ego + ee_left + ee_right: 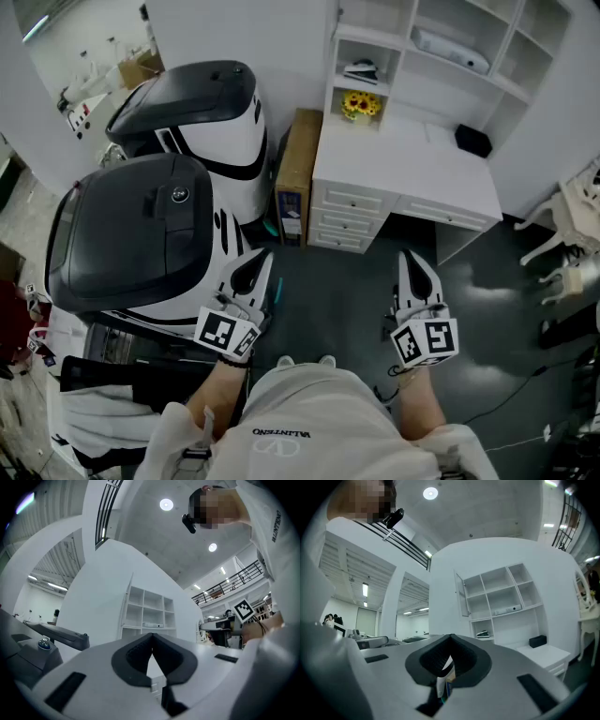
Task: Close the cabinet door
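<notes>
Left gripper [263,257] and right gripper [406,256] were white hand-held tools, jaws together, empty, well short of the white shelf unit [501,597]. Its thin white cabinet door [461,595] stood ajar, upper left. Best approach: step close, then push its outer face flat.

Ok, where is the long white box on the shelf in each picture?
Head view: the long white box lies near the top, right of the middle, in an upper cubby.
Left gripper view: the box is small, at the middle of the picture.
Right gripper view: the box sits right of the middle, in a middle cubby.
Shared landmark: the white shelves that hold it.
</notes>
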Demonstrator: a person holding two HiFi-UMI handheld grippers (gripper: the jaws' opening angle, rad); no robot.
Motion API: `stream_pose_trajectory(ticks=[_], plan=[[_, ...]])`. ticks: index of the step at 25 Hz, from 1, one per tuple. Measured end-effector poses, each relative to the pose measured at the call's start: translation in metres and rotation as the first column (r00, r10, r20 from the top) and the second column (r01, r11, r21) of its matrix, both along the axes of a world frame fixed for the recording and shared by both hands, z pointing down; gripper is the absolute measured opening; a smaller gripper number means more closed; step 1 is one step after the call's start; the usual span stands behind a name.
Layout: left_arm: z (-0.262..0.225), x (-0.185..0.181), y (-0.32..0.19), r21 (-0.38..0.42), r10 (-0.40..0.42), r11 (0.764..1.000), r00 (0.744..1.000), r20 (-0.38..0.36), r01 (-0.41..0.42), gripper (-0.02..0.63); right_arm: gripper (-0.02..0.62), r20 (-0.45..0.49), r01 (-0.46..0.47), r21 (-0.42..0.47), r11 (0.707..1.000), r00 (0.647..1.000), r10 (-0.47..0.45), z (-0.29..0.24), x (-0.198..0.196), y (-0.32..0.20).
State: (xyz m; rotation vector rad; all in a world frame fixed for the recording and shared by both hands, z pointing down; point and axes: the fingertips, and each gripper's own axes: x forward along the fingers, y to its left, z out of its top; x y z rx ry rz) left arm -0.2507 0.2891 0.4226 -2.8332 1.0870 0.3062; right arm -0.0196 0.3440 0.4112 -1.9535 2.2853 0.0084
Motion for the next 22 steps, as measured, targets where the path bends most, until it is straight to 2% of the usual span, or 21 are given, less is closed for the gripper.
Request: stream_pose_trajectory(ticks=[9, 22], plan=[[0.002, -0.010, 0.000, -0.011, 0.014, 1.000, 1.000, -0.008, -0.015, 0.003, 0.011, 0.032, 0.020, 0.012, 1.000, 0.999, -0.021, -0.001, -0.015, -0.006], [0.030, -0.038, 0.009, -0.074, 0.104, 0.991, 0.994, -0.040, -0.107, 0.003, 0.011, 0.024, -0.042, 0.017, 0.999, 0.999, 0.042, -0.003, -0.045, -0.035]])
